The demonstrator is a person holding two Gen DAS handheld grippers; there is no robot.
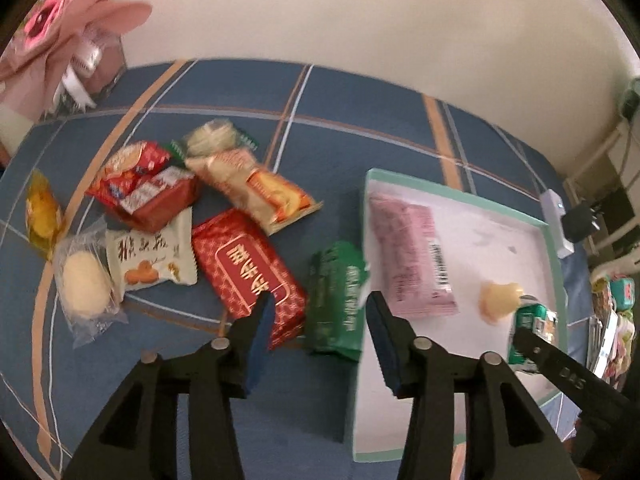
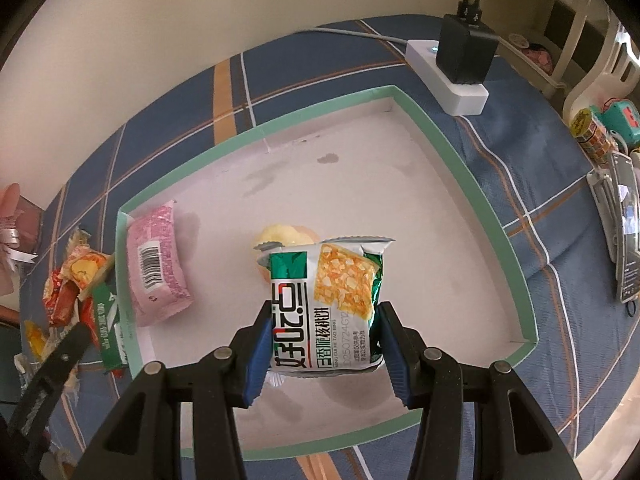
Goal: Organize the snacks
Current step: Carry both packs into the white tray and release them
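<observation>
A home is suggested. A table is covered by a blue plaid cloth [image 1: 344,128]. A wrapped bouquet [image 1: 60,28], a power strip [image 2: 448,76] and toys [image 2: 620,120] are seen nearby.

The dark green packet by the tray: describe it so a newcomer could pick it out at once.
Start at the mint-rimmed white tray on the blue plaid cloth. Just outside its left wall, apart from the main snack pile, lies the dark green packet, beside a red patterned packet. It is the only all-green wrapper on the cloth, and sits between the left gripper's open fingers.

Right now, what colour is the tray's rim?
Mint green rim around a white floor, clearest in the right wrist view.
</observation>
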